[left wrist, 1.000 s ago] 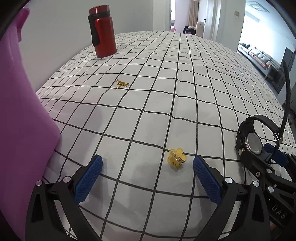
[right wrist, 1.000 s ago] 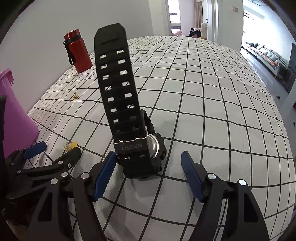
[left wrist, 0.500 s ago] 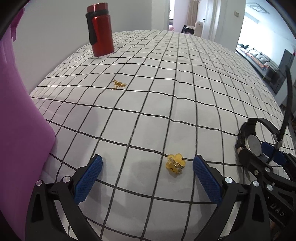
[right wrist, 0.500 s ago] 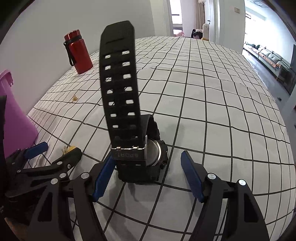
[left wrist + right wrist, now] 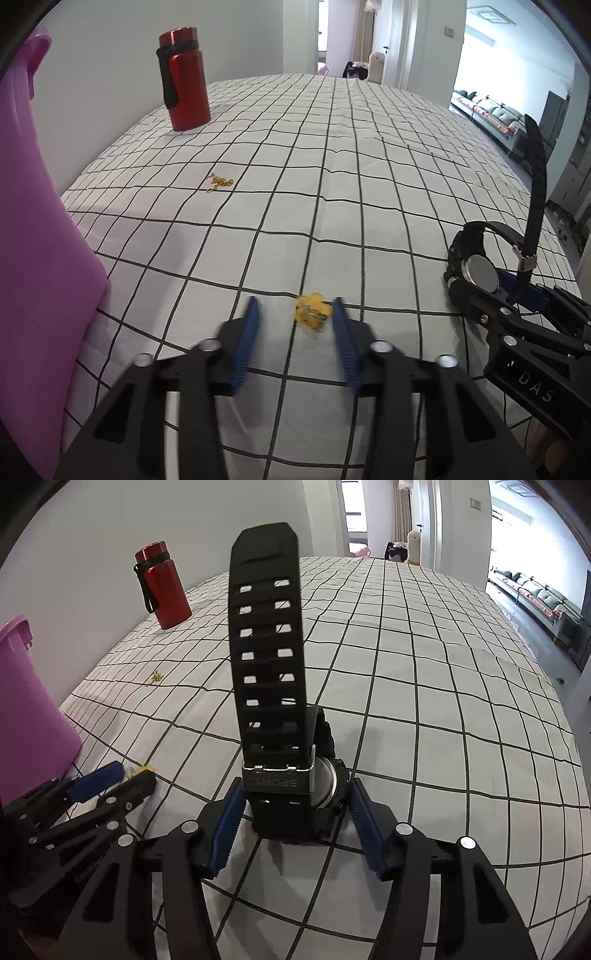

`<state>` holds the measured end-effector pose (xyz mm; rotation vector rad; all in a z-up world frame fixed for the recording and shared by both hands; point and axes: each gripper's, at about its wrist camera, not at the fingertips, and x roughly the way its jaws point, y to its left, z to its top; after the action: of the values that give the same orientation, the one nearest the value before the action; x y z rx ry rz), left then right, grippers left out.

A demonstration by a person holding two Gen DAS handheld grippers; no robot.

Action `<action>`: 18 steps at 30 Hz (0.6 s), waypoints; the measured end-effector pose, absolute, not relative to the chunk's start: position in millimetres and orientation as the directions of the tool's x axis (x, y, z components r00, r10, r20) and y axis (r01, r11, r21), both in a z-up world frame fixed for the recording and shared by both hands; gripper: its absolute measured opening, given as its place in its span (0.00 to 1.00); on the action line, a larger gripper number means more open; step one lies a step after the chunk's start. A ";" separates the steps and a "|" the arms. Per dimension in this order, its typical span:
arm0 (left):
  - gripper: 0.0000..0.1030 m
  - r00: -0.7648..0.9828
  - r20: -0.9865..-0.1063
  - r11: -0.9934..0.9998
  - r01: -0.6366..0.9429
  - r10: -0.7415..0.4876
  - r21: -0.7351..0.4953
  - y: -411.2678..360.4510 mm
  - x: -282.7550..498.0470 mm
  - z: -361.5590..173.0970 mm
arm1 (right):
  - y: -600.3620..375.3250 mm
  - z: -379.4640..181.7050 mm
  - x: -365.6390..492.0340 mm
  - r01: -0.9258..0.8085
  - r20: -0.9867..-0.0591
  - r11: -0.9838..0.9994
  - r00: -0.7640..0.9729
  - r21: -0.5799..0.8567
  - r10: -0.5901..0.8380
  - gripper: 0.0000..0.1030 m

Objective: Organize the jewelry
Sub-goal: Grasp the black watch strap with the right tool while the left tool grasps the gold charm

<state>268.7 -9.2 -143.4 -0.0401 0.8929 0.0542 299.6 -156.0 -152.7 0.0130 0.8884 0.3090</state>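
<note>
A small yellow charm (image 5: 312, 312) lies on the checked desk (image 5: 332, 177) between the left gripper (image 5: 295, 332)'s closing, not yet pinching fingers, while the right gripper (image 5: 295, 823)'s fingers close around a black watch (image 5: 288, 775), probably to lift both for sorting.

I see a surface under a white cloth (image 5: 369, 192) with a black grid; on it stand a red bottle (image 5: 183, 94) and a purple bin (image 5: 26, 709); a gold chain (image 5: 220, 181), a yellow trinket (image 5: 311, 311) and a black watch (image 5: 291, 786) lie there too.
</note>
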 end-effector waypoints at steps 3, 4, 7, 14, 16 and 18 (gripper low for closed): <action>0.19 0.629 -0.777 0.999 -0.054 0.030 -0.005 -11.9 265.3 -143.1 | -157.0 -152.8 298.5 -0.258 -0.760 0.956 0.590 0.141 0.272 0.53; 0.19 0.629 -0.777 0.998 -0.055 0.027 -0.010 -10.7 264.5 -143.1 | -157.4 -152.8 298.3 -0.257 -0.760 0.956 0.590 0.142 0.272 0.53; 0.19 0.631 -0.775 0.998 -0.063 0.024 -0.021 -8.2 260.8 -142.6 | -158.8 -151.6 297.1 -0.254 -0.755 0.956 0.595 0.150 0.276 0.53; 0.19 0.634 -0.773 0.997 -0.064 0.014 -0.034 -6.3 249.0 -141.1 | -162.5 -147.1 288.0 -0.261 -0.739 0.952 0.608 0.161 0.291 0.53; 0.19 0.630 -0.776 0.997 -0.068 0.010 -0.042 -6.0 245.4 -141.0 | -164.2 -148.1 285.7 -0.264 -0.740 0.948 0.601 0.175 0.304 0.53; 0.19 0.629 -0.778 0.996 -0.071 0.008 -0.048 -6.3 241.1 -140.0 | -167.2 -148.9 282.6 -0.264 -0.735 0.945 0.599 0.192 0.317 0.53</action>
<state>241.1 -6.3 -140.0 -0.0765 0.8901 0.0453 282.6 -167.2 -148.9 0.0659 0.8656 0.3369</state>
